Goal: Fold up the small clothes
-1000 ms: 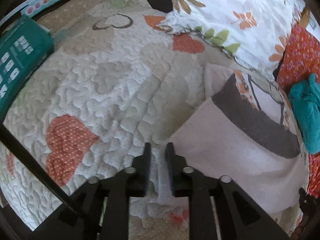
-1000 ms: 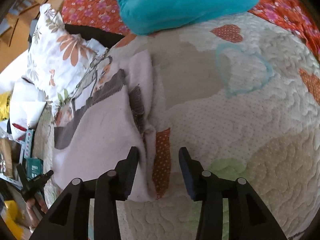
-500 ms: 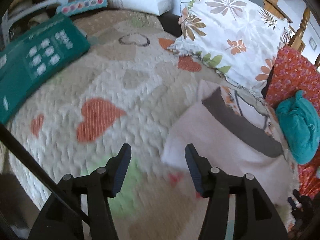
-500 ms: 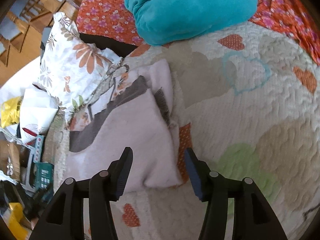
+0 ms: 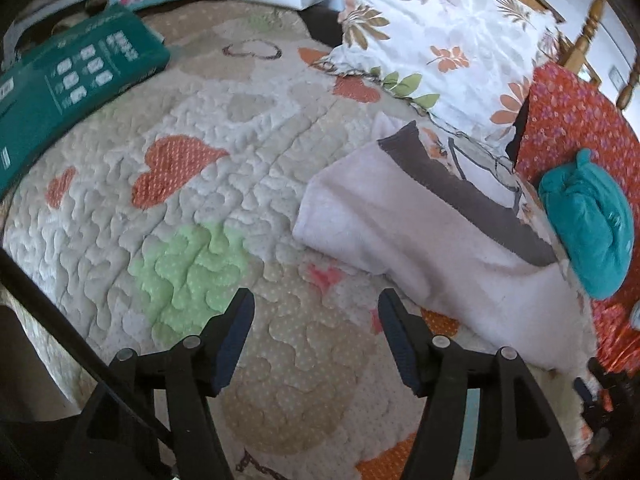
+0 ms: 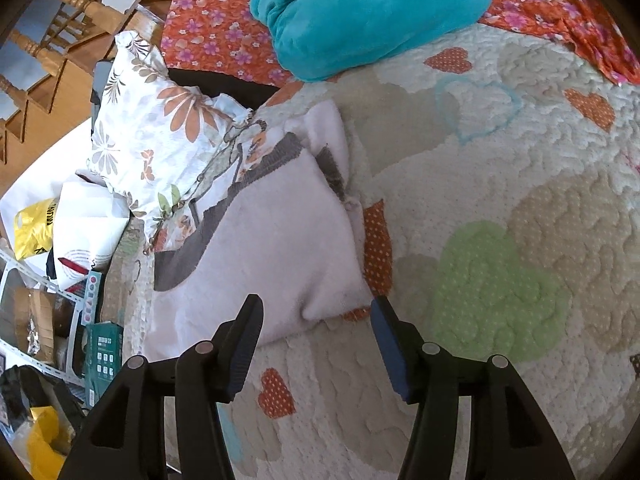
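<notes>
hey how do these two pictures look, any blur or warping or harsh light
Left wrist view: strong fisheye bulge in the quilt, green box slightly smeared, pillow brightly lit. Right wrist view: sharper, the folded white garment crisp, same curved edges and dark corners.

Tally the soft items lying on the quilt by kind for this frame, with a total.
Folded white garment with grey band: 1
Teal fleece garment: 1
Floral pillow: 1
Red floral cloth: 1
Total: 4
</notes>
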Demonstrator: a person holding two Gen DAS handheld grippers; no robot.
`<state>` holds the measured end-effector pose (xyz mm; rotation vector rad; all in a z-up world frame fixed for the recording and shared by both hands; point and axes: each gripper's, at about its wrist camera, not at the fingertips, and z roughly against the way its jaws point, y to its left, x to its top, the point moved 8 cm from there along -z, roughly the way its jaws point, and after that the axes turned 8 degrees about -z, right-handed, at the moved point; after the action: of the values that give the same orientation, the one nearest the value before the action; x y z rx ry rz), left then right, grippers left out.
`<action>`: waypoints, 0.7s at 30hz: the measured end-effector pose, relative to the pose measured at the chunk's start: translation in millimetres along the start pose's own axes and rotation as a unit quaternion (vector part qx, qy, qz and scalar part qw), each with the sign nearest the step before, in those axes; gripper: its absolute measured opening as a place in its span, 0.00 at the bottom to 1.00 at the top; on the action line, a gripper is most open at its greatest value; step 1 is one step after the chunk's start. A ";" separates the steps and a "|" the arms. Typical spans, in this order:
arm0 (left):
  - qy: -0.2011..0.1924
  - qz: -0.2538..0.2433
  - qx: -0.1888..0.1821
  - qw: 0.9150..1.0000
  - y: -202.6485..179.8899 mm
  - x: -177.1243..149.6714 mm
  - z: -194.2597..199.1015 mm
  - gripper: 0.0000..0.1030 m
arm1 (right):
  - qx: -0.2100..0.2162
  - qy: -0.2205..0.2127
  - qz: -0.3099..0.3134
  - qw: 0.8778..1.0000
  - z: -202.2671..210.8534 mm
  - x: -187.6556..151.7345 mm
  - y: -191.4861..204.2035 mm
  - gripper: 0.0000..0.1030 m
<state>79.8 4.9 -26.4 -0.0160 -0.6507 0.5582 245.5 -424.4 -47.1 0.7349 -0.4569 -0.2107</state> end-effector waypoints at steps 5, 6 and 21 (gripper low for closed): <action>0.030 0.009 -0.022 0.999 -6.1 -4.0 -21.1 0.61 | -0.022 0.005 0.019 1.000 0.9 -12.2 -7.0 0.60; 0.032 0.016 -0.034 0.999 -8.1 -2.6 -23.4 0.61 | -0.026 0.012 0.024 0.999 -1.2 -15.0 -8.3 0.60; 0.048 0.066 -0.100 0.992 -21.4 56.9 -82.6 0.80 | -0.018 0.029 0.073 0.997 -52.8 -11.1 8.8 0.68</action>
<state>175.2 27.9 -56.2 -0.2756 -0.6121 0.6143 260.9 -382.7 -78.9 0.6678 -0.4476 -0.0600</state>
